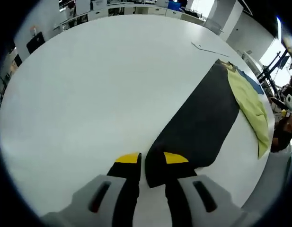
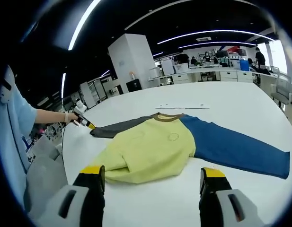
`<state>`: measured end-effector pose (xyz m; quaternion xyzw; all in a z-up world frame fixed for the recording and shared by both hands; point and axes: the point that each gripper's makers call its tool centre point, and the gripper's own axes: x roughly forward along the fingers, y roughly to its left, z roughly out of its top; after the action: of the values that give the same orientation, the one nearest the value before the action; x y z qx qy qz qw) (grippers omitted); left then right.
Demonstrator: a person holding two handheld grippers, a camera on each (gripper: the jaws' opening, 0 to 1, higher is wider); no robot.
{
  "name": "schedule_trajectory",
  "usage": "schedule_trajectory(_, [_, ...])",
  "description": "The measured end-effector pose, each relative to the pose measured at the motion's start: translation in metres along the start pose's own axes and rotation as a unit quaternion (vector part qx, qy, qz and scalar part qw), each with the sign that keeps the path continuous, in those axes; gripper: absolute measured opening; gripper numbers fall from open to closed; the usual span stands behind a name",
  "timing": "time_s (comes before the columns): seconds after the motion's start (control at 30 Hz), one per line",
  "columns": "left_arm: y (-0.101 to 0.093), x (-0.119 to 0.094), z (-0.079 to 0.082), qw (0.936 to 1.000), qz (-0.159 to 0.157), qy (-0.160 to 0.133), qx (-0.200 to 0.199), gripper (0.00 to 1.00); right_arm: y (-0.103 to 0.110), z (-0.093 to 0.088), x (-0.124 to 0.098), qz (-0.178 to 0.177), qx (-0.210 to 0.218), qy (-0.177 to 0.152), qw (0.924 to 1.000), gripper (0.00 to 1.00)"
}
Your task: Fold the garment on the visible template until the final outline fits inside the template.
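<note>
My left gripper (image 1: 152, 161) pinches cuff of dark grey sleeve (image 1: 198, 127), jaws nearly together. My right gripper (image 2: 153, 182) hovers wide open, nothing between jaws, just before yellow shirt (image 2: 153, 146) lying flat on white table (image 2: 231, 97); blue sleeve (image 2: 235, 149) stretches right.

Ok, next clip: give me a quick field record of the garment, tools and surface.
garment: long-sleeved shirt, yellow body, dark grey sleeve, blue sleeve, lying spread out
surface: white table
left tool: shut on the dark grey sleeve's cuff
right tool: open, holding nothing, short of the shirt's hem
extra: paper sheet beyond the collar
</note>
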<state>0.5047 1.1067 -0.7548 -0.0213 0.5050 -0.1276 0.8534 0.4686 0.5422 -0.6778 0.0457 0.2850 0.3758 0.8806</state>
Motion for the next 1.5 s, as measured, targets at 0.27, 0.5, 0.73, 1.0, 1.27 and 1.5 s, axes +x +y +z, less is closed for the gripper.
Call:
schedule_trajectory(0.27, [-0.002,-0.011,-0.021,0.9999,-0.001,0.011,-0.003,0.30,0.001,0.000,0.003,0.003,0.005,-0.001,1.0000,0.83])
schedule_trajectory(0.5, [-0.003,-0.013,-0.030,0.9997,-0.010,0.021,-0.010,0.28,0.003,0.003,0.004,0.007,0.004,-0.005,1.0000,0.83])
schedule_trajectory(0.73, [-0.007,-0.011,-0.038,0.9993,-0.012,0.030,-0.018,0.19,0.003,-0.001,0.003,0.005,0.006,-0.003,1.0000,0.83])
schedule_trajectory(1.0, [-0.001,-0.008,-0.038,0.9992,-0.008,0.028,-0.026,0.11,0.003,-0.005,0.004,0.004,0.011,0.000,0.9999,0.83])
schedule_trajectory(1.27, [0.001,-0.006,-0.040,0.9989,-0.005,0.031,-0.035,0.00,0.005,-0.006,0.007,0.007,0.012,0.001,0.9999,0.83])
schedule_trajectory(1.5, [0.026,-0.012,-0.034,0.9986,0.038,0.035,-0.008,0.00,0.004,-0.008,0.007,0.006,0.012,0.001,0.9999,0.83])
